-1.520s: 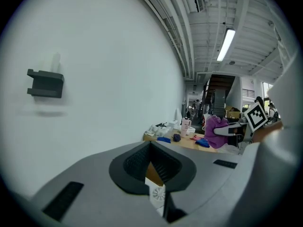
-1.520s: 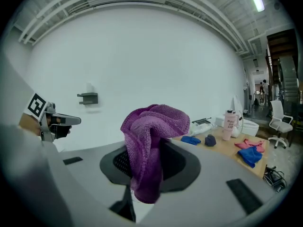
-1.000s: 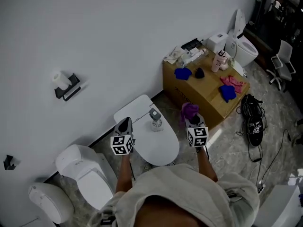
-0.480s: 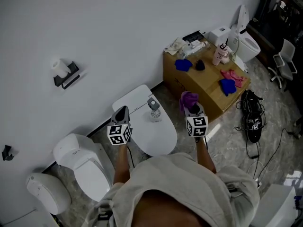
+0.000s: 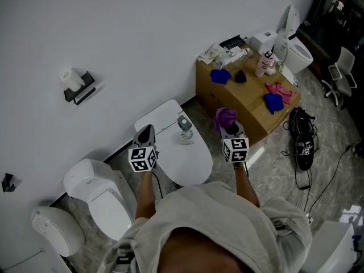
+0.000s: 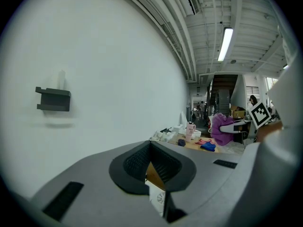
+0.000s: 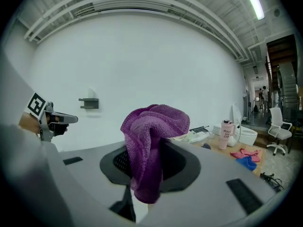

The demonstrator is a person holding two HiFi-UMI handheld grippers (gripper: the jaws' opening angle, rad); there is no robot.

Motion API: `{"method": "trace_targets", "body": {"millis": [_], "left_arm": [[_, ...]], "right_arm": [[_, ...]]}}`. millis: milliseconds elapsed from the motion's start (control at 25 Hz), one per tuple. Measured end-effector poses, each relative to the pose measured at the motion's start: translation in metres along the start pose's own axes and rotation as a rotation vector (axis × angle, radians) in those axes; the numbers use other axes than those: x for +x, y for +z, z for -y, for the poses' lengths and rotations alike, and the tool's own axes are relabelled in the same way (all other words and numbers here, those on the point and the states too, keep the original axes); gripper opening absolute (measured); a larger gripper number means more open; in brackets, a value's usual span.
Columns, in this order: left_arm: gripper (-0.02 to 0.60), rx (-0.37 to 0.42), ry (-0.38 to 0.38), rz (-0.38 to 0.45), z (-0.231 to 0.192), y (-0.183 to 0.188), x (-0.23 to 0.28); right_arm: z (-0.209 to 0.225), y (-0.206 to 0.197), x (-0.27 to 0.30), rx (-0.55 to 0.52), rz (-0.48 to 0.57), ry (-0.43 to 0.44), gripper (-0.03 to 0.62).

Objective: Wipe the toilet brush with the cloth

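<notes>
In the head view a small grey toilet brush [image 5: 185, 132] stands upright in its holder on the closed white toilet lid [image 5: 187, 166]. My left gripper [image 5: 145, 134] hovers over the lid's left edge, left of the brush, shut with nothing in it; its jaws [image 6: 150, 148] meet in the left gripper view. My right gripper [image 5: 228, 128] is right of the toilet, shut on a purple cloth [image 5: 225, 118]. The cloth [image 7: 152, 129] bunches above the jaws and hangs down between them in the right gripper view [image 7: 151, 148]. Neither gripper touches the brush.
A cardboard box [image 5: 239, 107] at the right holds blue and pink cloths, a pink cup and other small items. A second toilet [image 5: 102, 201] stands at the left. A paper holder [image 5: 79, 95] hangs on the white wall. Black gear [image 5: 301, 144] lies on the floor.
The head view has shifted a little. Both grippers keep their places relative to the toilet and the brush, and the cloth stays in the right gripper.
</notes>
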State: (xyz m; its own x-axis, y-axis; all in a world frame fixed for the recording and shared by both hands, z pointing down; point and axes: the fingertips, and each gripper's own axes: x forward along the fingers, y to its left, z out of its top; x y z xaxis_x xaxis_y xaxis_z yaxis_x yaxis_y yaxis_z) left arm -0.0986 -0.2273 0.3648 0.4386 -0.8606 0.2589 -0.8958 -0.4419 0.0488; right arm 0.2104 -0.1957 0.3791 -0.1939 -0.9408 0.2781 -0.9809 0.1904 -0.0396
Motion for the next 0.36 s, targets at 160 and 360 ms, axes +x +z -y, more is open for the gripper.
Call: {"method": "trace_targets", "body": {"millis": [160,360], "left_arm": [[0.018,0.0,-0.005,-0.001,0.0006,0.0002,0.0003],[0.018,0.001,-0.006,-0.001,-0.0016,-0.0002,0.0015]], "right_arm": [[-0.0008,0.0007,0.0004,-0.003,-0.002,-0.001,0.118],[-0.0036,0.0014,0.0033,-0.005,-0.004,0.003,0.118]]}}
